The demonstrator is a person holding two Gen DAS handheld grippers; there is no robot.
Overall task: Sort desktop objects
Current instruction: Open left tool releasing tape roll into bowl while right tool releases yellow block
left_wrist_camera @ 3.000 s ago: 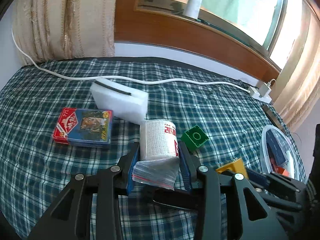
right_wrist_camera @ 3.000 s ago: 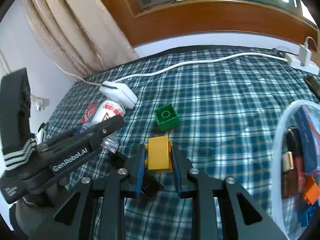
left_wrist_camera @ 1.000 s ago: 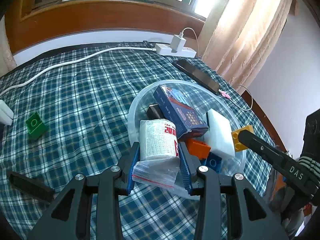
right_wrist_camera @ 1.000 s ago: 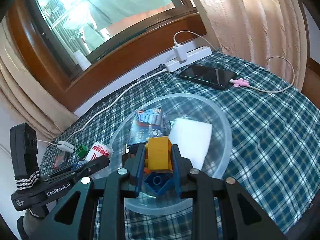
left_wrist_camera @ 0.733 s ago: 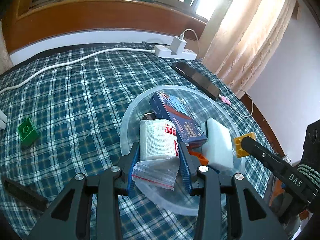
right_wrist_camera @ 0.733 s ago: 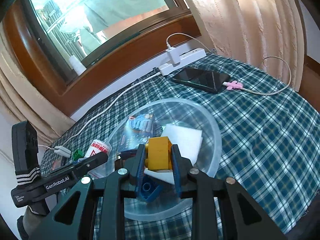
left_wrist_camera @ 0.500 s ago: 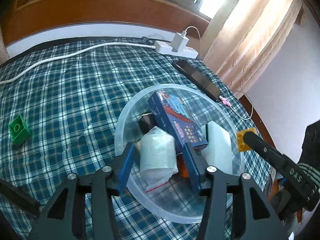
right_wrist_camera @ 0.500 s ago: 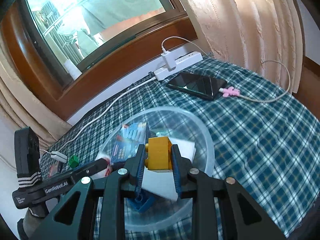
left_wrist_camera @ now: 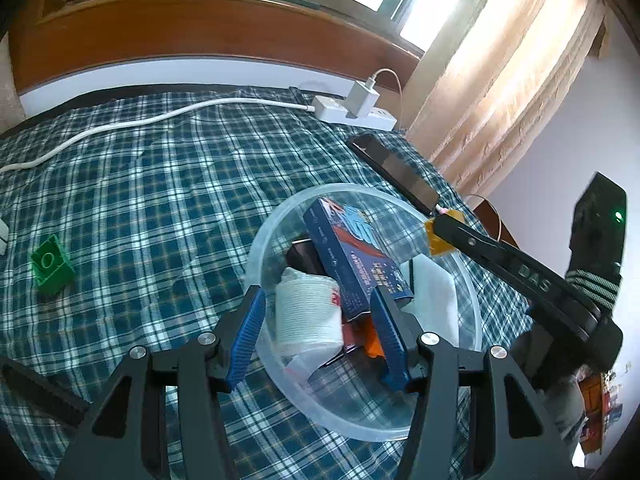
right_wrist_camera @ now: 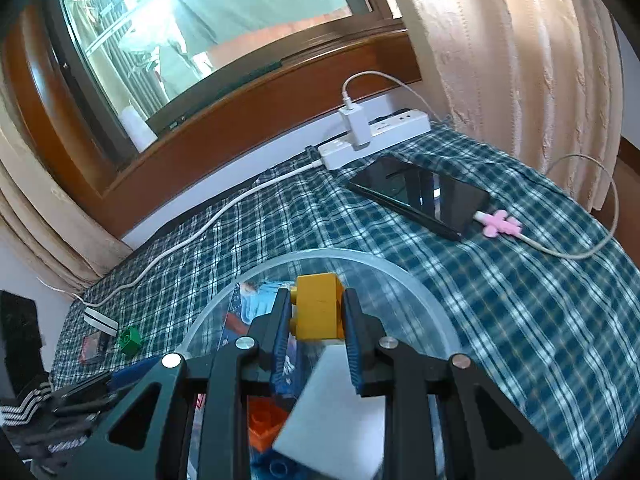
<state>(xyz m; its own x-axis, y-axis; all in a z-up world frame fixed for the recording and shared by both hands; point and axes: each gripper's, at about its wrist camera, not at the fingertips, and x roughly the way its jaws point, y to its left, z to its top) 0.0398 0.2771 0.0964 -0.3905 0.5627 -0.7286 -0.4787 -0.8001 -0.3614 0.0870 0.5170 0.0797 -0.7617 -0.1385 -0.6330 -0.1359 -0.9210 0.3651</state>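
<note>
**Drop each thing gently into the bowl**

Your left tongs point(left_wrist_camera: 320, 334) hang over the clear bowl point(left_wrist_camera: 262, 236) and their jaws are opening. The white roll in its plastic bag point(left_wrist_camera: 308, 318) sits between them, but the blue pads do not press on it now. It looks like it is lying in the bowl, leaning on the blue box point(left_wrist_camera: 352, 256). Let the jaws go wider first. Then lift straight up, so a pad does not catch the bag and drag the roll out again.

Your right tongs point(right_wrist_camera: 318, 316) are clamped on the yellow block point(right_wrist_camera: 319, 306). The block is over the bowl, above the white sponge point(right_wrist_camera: 340, 412) and an orange block point(right_wrist_camera: 266, 426). Bring it low before you let go, so it does not bounce out. Aim for a spot near the middle, away from the rim.

A green block point(left_wrist_camera: 52, 264) is out on the checked cloth of the surface point(left_wrist_camera: 160, 184), well apart from the bowl. It will likely need a trip too. Leave the phone point(right_wrist_camera: 420, 196) alone.
</note>
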